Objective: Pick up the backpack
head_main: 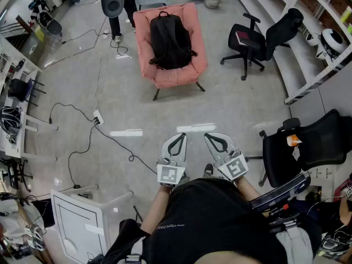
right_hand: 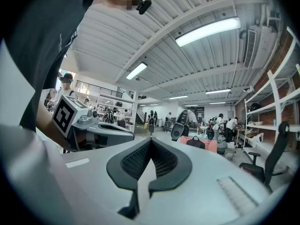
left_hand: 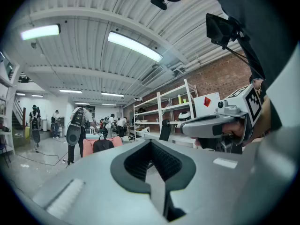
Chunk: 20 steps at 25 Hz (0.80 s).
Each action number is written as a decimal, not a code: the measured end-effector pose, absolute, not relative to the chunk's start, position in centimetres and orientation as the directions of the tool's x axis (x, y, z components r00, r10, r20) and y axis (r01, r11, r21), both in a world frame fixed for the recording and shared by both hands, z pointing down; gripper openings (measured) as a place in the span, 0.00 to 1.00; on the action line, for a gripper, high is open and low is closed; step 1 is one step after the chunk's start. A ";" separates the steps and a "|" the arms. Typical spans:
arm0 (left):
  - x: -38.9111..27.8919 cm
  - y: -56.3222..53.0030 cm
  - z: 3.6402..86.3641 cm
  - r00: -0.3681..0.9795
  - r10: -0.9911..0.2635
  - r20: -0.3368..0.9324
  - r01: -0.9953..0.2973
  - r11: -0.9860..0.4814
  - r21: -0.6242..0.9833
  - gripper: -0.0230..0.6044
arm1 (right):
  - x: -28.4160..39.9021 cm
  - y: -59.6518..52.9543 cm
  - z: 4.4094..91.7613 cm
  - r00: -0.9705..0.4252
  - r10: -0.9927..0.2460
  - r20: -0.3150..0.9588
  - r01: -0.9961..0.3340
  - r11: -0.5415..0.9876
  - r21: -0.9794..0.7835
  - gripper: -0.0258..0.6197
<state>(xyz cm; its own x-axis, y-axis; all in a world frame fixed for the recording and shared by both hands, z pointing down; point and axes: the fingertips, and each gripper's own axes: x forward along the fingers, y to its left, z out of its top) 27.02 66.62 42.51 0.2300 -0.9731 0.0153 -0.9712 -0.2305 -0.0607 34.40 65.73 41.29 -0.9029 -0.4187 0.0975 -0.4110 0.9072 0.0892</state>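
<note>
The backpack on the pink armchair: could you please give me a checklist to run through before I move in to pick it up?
1. Backpack in sight, upright against the back of the pink armchair: ok.
2. Left gripper and right gripper empty: ok.
3. Jaws open for a grasp: not ok, both are shut.
4. Backpack within reach: not ok, a stretch of floor lies between.
5. Straight path to the armchair: ok; the cable lies off to the left.
6. Top handle free to grab: ok, it shows above the backpack.
</note>
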 end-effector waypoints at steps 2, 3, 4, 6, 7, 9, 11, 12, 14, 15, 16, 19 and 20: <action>26.4 66.8 42.6 0.220 -0.974 0.050 -0.974 -0.222 -0.049 0.04 | 33.9 65.8 41.2 -0.910 -0.404 0.087 -0.397 0.913 0.089 0.05; 26.1 66.8 42.6 0.217 -0.975 0.053 -0.974 -0.220 -0.062 0.04 | 33.6 65.9 41.1 -0.916 -0.393 0.078 -0.388 0.918 0.080 0.06; 25.6 66.8 42.7 0.216 -0.975 0.047 -0.972 -0.219 -0.084 0.04 | 33.1 66.0 41.1 -0.922 -0.381 0.067 -0.377 0.924 0.065 0.06; 24.5 66.9 42.9 0.216 -0.976 0.034 -0.970 -0.219 -0.104 0.04 | 32.0 66.1 41.1 -0.926 -0.372 0.058 -0.370 0.928 0.045 0.06; 24.0 67.0 42.9 0.215 -0.976 0.029 -0.972 -0.216 -0.096 0.04 | 31.5 66.2 41.2 -0.925 -0.376 0.059 -0.374 0.926 0.040 0.06; 22.9 67.3 42.7 0.214 -0.977 0.024 -0.973 -0.215 -0.080 0.04 | 30.5 66.3 41.5 -0.922 -0.382 0.067 -0.379 0.924 0.043 0.06; 21.9 67.4 42.6 0.219 -0.976 0.019 -0.973 -0.220 -0.073 0.04 | 29.5 66.4 41.8 -0.921 -0.383 0.075 -0.378 0.923 0.066 0.06; 21.4 67.4 42.5 0.222 -0.975 0.020 -0.972 -0.223 -0.071 0.04 | 29.0 66.4 41.8 -0.919 -0.386 0.078 -0.381 0.922 0.073 0.06; 20.5 67.5 42.7 0.235 -0.972 0.027 -0.970 -0.236 -0.052 0.04 | 28.2 66.5 41.7 -0.912 -0.402 0.079 -0.397 0.915 0.078 0.06; 20.1 67.5 42.8 0.243 -0.970 0.024 -0.969 -0.244 -0.046 0.04 | 27.8 66.5 41.7 -0.907 -0.413 0.082 -0.407 0.910 0.082 0.06; 19.7 67.4 42.8 0.252 -0.967 0.023 -0.966 -0.253 -0.048 0.04 | 27.5 66.4 41.7 -0.901 -0.424 0.088 -0.418 0.905 0.085 0.06; 18.8 66.5 42.9 0.269 -0.962 0.043 -0.959 -0.272 -0.086 0.04 | 26.8 65.8 42.0 -0.891 -0.444 0.097 -0.438 0.896 0.076 0.06; 18.7 66.1 42.9 0.269 -0.962 0.052 -0.960 -0.272 -0.069 0.04 | 26.8 65.6 42.2 -0.891 -0.444 0.098 -0.439 0.896 0.067 0.06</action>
